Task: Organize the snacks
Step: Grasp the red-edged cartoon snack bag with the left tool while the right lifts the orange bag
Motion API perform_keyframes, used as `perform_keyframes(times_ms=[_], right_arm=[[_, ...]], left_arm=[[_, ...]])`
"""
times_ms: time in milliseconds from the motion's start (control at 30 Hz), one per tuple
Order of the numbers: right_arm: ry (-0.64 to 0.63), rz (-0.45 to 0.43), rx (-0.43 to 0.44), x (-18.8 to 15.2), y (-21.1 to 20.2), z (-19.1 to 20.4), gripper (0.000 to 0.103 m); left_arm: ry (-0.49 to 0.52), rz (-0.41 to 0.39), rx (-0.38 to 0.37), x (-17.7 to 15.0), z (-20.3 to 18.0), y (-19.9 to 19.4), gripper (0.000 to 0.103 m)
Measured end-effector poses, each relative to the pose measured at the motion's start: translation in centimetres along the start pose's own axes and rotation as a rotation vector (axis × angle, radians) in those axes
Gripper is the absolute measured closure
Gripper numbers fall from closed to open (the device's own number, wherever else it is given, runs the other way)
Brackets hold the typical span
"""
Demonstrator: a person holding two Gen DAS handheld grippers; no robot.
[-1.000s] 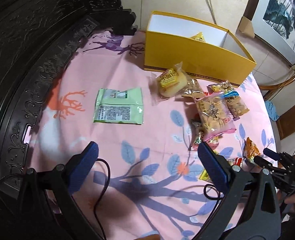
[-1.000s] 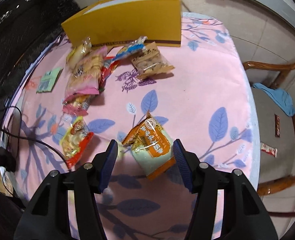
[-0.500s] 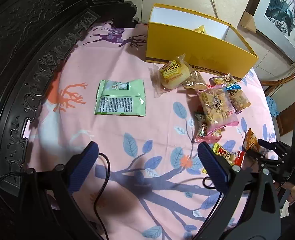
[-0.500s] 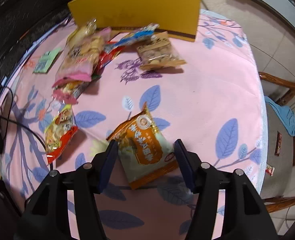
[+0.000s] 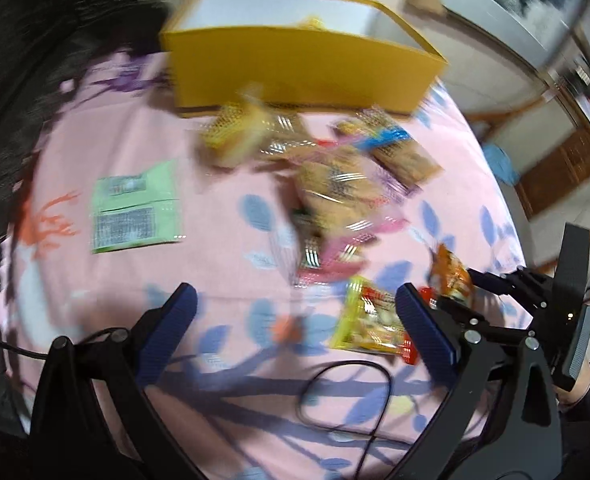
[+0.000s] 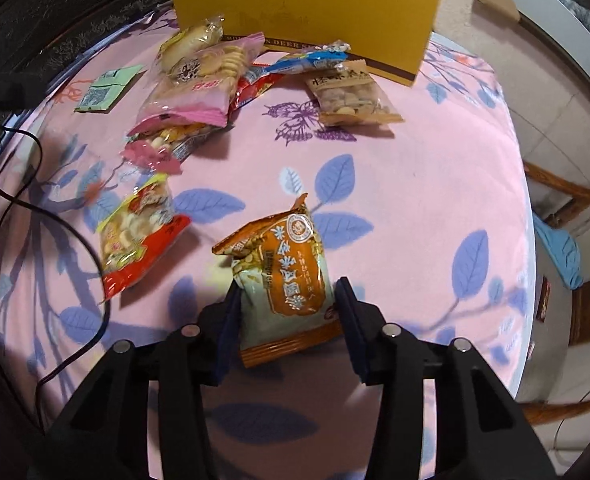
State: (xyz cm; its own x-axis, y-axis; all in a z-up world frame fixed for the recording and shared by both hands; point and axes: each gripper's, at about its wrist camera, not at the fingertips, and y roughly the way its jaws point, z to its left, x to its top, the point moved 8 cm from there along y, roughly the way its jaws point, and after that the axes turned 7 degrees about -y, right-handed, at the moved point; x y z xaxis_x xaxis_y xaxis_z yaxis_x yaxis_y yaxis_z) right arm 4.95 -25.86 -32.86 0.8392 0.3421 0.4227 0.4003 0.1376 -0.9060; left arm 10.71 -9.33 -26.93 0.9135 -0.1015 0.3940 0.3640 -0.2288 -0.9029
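My right gripper (image 6: 287, 316) has its blue pads against both sides of an orange and pale green snack packet (image 6: 283, 272), which also shows in the left wrist view (image 5: 451, 276). My left gripper (image 5: 295, 324) is open and empty above the pink cloth. A yellow box (image 5: 295, 68) stands at the far edge, open at the top; it also shows in the right wrist view (image 6: 307, 12). A pile of packets (image 6: 199, 80) lies in front of it. A red and yellow packet (image 6: 135, 236) lies left of my right gripper. A green packet (image 5: 135, 208) lies apart at left.
A nut packet (image 6: 351, 96) lies near the box. A black cable (image 5: 343, 396) loops over the pink tablecloth (image 6: 415, 184) near my left gripper. Dark carved wood (image 5: 11, 80) borders the left. A wooden chair (image 6: 567, 208) stands at right.
My right gripper has moved onto the orange packet and closed on it. The left wrist view has swung right and is blurred with motion; the red and yellow packet is now near its right finger.
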Motion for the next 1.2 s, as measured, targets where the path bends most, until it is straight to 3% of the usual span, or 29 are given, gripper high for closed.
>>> perform_keyframes(times_ms=[267,533,700,767,800,867,1200], right_arm=[[0.137,-0.005,0.027,-3.6,-1.6,-0.2,0.056],[0.157,-0.013,0.026,-4.2,-1.9,0.1,0.055],[0.145,-0.01,0.01,-4.2,-1.6,0.1,0.052],[0.151,-0.012,0.011,-4.2,-1.6,0.1,0.052],[0.153,-0.014,0.012,-4.2,-1.6,0.1,0.052],[0.161,-0.017,0.02,-4.2,-1.7,0.0,0.052],[0.179,-0.027,0.039,-4.2,-1.8,-0.3,0.055]], left_arm=[[0.15,0.089,-0.039,-2.3,-6.5,4.4,0.002],[0.192,0.142,0.022,-4.8,-7.1,7.9,0.004],[0.189,0.146,0.015,-5.3,-6.9,8.7,0.02],[0.217,0.129,0.027,-5.3,-6.8,8.4,0.038],[0.217,0.126,0.016,-5.2,-6.8,8.3,0.041],[0.198,0.123,-0.037,-4.9,-6.8,7.5,0.056],[0.152,0.051,-0.121,-4.5,-4.9,3.7,0.059]])
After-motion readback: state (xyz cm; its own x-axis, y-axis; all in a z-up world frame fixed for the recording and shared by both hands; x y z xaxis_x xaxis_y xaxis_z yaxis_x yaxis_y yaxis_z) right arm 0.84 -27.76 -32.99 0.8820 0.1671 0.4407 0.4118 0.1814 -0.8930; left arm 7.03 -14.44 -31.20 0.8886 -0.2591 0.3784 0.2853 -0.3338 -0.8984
